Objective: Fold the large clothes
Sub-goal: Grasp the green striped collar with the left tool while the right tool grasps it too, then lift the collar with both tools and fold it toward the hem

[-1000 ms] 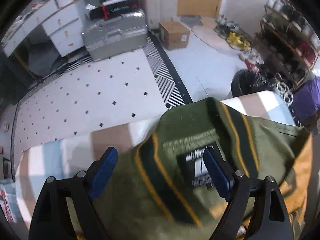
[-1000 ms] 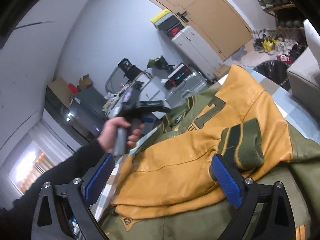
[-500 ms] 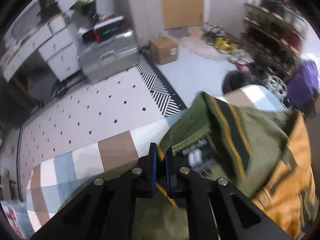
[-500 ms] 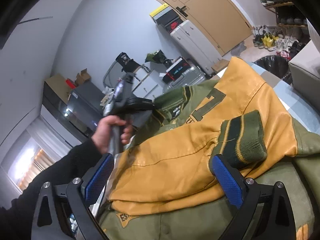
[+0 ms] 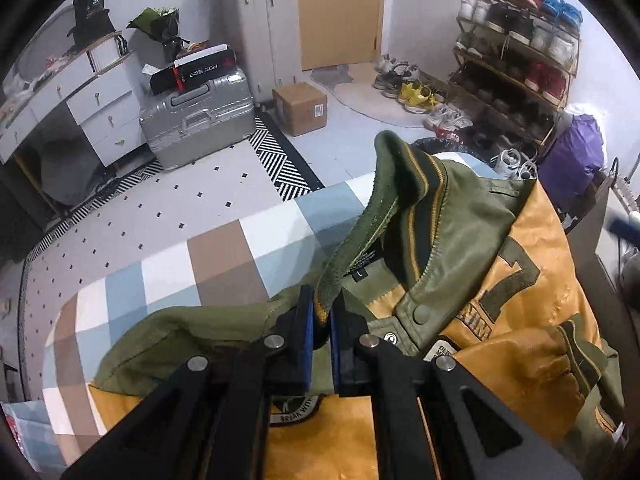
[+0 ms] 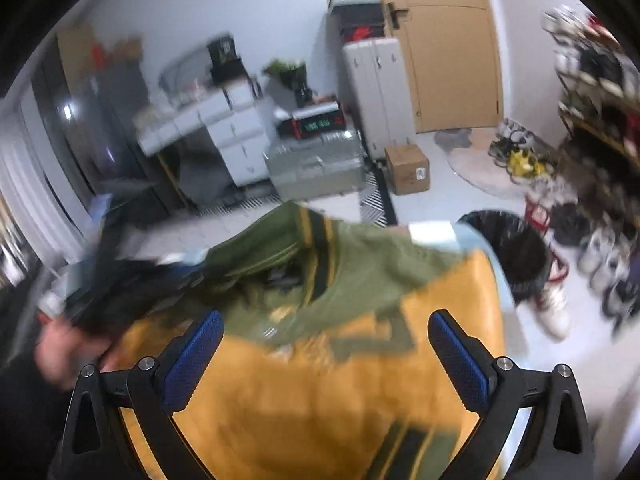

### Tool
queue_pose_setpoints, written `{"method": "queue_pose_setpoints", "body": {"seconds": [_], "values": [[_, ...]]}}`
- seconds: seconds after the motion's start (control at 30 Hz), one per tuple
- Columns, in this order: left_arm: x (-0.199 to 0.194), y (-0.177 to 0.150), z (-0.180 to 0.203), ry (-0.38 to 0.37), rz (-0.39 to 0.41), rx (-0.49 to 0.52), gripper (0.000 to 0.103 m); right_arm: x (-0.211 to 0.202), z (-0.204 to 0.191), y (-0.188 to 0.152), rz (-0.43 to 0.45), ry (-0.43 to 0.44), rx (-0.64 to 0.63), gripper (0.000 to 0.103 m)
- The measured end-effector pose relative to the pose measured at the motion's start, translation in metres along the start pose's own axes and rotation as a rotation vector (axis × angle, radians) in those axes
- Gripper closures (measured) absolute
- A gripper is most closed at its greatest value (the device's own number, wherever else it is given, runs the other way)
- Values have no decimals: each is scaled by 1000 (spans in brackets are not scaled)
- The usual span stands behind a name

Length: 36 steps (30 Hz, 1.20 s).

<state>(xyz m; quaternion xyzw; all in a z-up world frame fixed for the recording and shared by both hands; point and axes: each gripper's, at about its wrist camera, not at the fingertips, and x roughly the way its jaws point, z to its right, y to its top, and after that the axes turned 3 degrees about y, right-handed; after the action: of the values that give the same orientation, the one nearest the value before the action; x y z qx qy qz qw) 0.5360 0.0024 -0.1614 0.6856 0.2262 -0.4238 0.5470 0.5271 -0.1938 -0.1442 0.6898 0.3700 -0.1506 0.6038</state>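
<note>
A green and yellow varsity jacket [image 5: 500, 256] lies on a checked bedspread [image 5: 176, 264]. My left gripper [image 5: 320, 320] is shut on the jacket's green ribbed collar [image 5: 384, 200], which rises lifted in a ridge above the bed. In the blurred right wrist view the same jacket [image 6: 360, 380] fills the foreground. My right gripper [image 6: 324, 344] is open above its yellow part, with nothing pressed between the blue pads [image 6: 456, 360]. At the left edge a hand [image 6: 64, 356] holds the dark left gripper tool.
Past the bed's edge is a dotted rug [image 5: 132, 200], a silver suitcase [image 5: 196, 116], a cardboard box [image 5: 300, 108] and white drawers [image 5: 100, 108]. A shoe rack [image 5: 516, 56] and loose shoes stand at the right. A black bin [image 6: 516, 256] is beside the bed.
My left gripper closed on the collar and lifted it off the bed. My right gripper swung and rolled, leaving the sleeve cuff; it now looks over the jacket's yellow front toward the collar.
</note>
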Motion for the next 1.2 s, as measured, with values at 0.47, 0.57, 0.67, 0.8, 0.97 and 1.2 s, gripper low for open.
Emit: {"method": "queue_pose_setpoints", "body": {"seconds": [0.47, 0.57, 0.67, 0.8, 0.97, 1.2], "values": [[19, -4, -7, -90, 1, -14, 101, 175, -43, 52, -249, -205, -417, 81], [13, -4, -8, -96, 0, -36, 101, 165, -41, 54, -236, -202, -407, 93], [-9, -9, -13, -97, 32, -60, 101, 123, -39, 54, -155, -153, -369, 94], [-62, -21, -7, -109, 76, -76, 101, 44, -55, 37, -41, -99, -365, 95], [-140, -51, 14, -134, 158, -33, 101, -57, -69, 5, 83, -2, -292, 95], [-191, -127, 54, -246, 173, 0, 101, -156, -59, -76, 163, 121, -128, 95]]}}
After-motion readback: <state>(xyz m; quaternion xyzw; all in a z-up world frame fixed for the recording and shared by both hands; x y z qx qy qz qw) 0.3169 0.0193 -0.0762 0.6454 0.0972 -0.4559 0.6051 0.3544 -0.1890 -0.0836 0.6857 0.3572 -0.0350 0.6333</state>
